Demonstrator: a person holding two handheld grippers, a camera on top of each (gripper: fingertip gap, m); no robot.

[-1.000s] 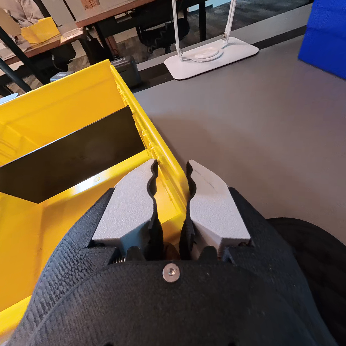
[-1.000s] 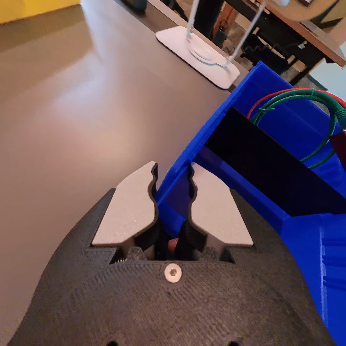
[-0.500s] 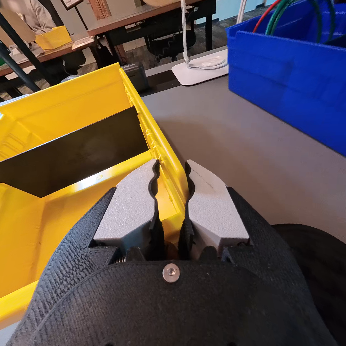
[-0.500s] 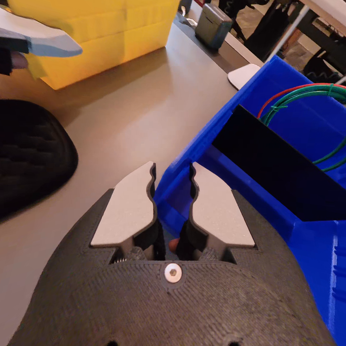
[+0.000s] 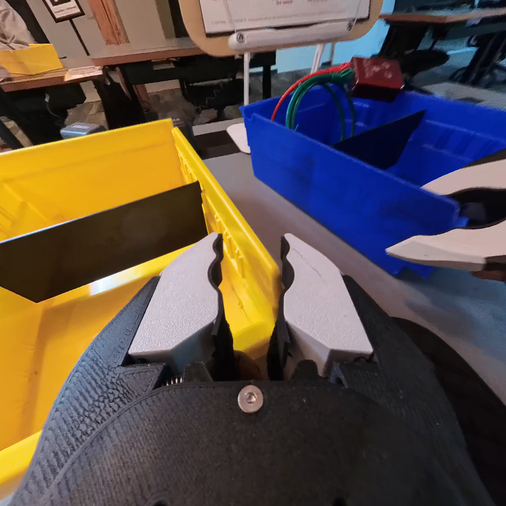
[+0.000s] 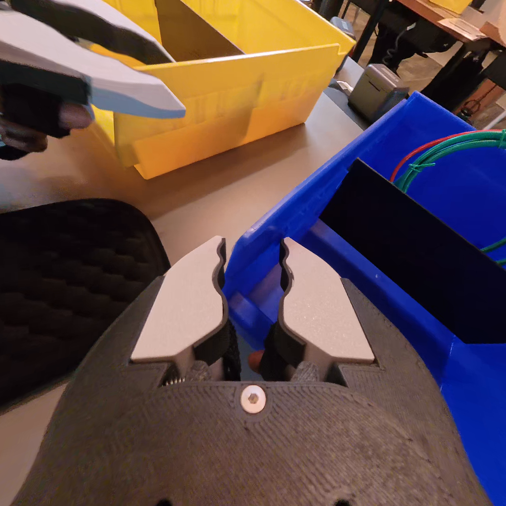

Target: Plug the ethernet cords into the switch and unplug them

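Left claw [image 5: 250, 262] is clamped on the near corner wall of the yellow plastic bin [image 5: 109, 164], one finger inside the wall and one outside, gap only as wide as the wall. Right claw [image 6: 253, 262] grips the near corner of the blue plastic bin [image 6: 383, 153] the same way, narrow gap filled by the rim. Looks like the grips are on corners so each bin can be dragged or turned on the grey surface [image 6: 219, 175] without tipping; that's a guess.

Task items are all ahead of the right claw, past the black flat divider panel [image 6: 410, 260] in the blue bin's far compartment: looped green and red ethernet cords [image 5: 315, 106] and a dark red boxy switch [image 5: 376, 78] perched at the far rim. Whether the cords are plugged in can't be told.

Yellow bin, ahead-left of the left claw, shows only its own black divider [image 5: 101, 241]. Black textured pad [image 6: 68, 287] lies between the claws, on the near side. Plugging not started.
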